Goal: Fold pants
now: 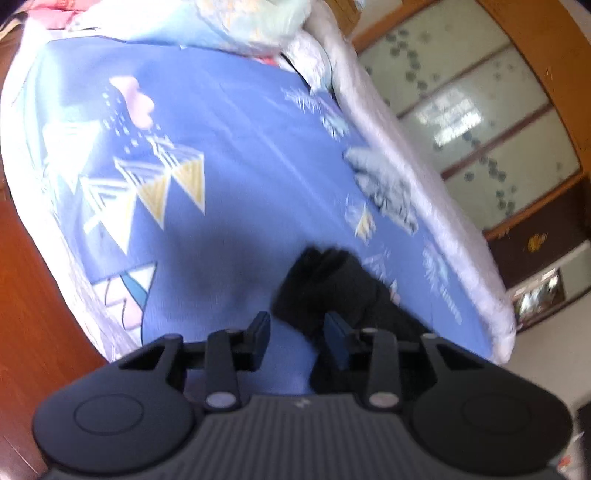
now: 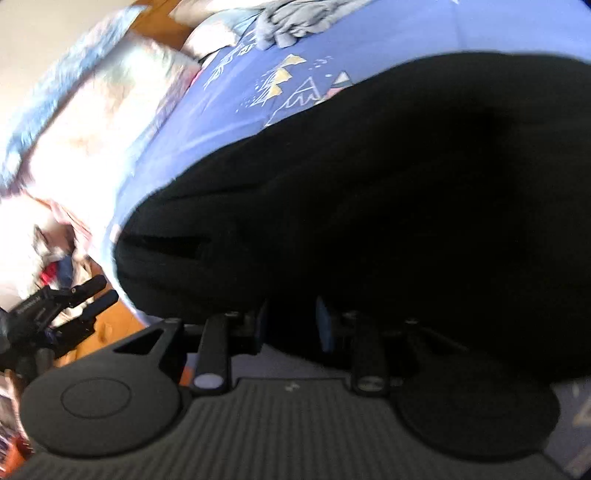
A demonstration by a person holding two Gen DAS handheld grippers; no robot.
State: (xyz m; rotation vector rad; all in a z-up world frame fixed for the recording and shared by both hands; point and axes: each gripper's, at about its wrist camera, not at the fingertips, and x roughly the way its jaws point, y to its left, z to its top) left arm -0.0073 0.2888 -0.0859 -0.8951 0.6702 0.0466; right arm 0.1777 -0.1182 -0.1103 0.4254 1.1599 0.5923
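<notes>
From the left wrist, the left gripper (image 1: 297, 334) is hovering over a bed covered by a blue sheet (image 1: 229, 147) printed with triangles. Its jaws are standing partly apart, and a bunched end of the black pants (image 1: 325, 284) is lying just beyond and between the tips, leaning against the right-hand finger; the pads are not pressing on it. A crumpled grey garment (image 1: 384, 184) is lying near the bed's far right edge, and pale bedding (image 1: 236, 22) is heaped at the far end.

From the right wrist, the right gripper (image 2: 290, 325) is pointing down at the pants (image 2: 369, 203), which are spreading wide and dark across the near part of the bed. The fingers are sitting a little apart with black cloth over and between them; whether they are clamping it I cannot tell. The grey garment (image 2: 295, 22) is lying at the far edge. Another gripper (image 2: 66, 314) is showing off the bed's left side.
</notes>
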